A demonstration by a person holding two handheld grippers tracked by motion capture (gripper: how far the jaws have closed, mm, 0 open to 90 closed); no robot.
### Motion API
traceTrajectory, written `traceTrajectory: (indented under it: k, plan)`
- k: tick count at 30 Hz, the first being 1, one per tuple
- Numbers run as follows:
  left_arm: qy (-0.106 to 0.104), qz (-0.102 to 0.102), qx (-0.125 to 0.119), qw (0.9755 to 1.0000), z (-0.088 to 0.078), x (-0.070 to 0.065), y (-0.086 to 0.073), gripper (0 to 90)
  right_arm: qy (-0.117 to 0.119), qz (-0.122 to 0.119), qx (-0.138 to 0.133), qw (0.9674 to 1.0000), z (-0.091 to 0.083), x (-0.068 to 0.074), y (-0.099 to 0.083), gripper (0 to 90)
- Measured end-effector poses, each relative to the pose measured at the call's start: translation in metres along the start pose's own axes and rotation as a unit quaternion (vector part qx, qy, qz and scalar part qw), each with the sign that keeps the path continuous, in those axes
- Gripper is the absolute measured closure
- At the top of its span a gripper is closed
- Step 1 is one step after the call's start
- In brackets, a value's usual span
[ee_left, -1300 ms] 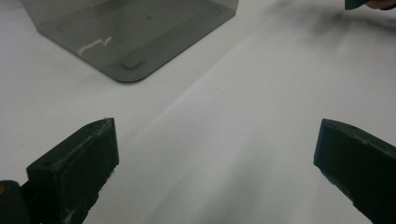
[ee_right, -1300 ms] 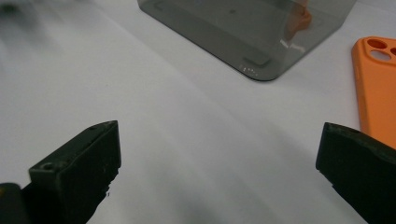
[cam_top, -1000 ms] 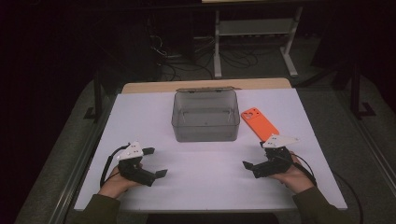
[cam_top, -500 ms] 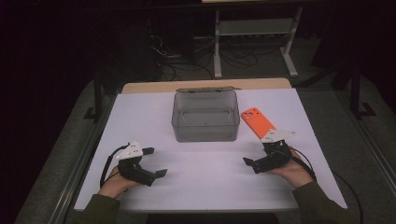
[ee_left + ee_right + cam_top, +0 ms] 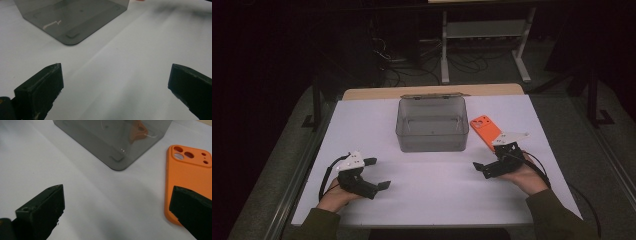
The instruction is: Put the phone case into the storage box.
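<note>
Since a second ago, your right tongs have edged up the desk toward the orange phone case, while your left tongs have barely shifted. Your right tongs gape wide and hold nothing; in the right gripper view one jaw stands over the near end of the phone case, the other over bare desk. The case lies flat, camera cutouts toward the far edge, just right of the smoky clear box. That box sits mid-desk, its lid raised at the back. Your left tongs rest low at the near left, jaws spread wide, gripping nothing, with a corner of the box ahead of them.
</note>
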State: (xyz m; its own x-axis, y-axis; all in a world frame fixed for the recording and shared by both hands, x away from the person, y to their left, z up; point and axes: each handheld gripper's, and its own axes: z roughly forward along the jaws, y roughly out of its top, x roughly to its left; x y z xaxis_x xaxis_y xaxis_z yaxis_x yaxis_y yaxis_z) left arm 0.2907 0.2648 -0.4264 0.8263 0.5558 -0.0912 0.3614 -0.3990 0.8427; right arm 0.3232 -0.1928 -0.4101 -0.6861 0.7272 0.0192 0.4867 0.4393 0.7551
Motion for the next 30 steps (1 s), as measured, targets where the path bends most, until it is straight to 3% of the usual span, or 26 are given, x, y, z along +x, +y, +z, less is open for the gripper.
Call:
traceTrajectory:
  k: [30]
  plan:
    - [0.002,0.002,0.002,1.0000,0.000,0.000,0.000,0.0,-0.019,0.011,0.004,0.9998,0.004,-0.024,0.017,0.0]
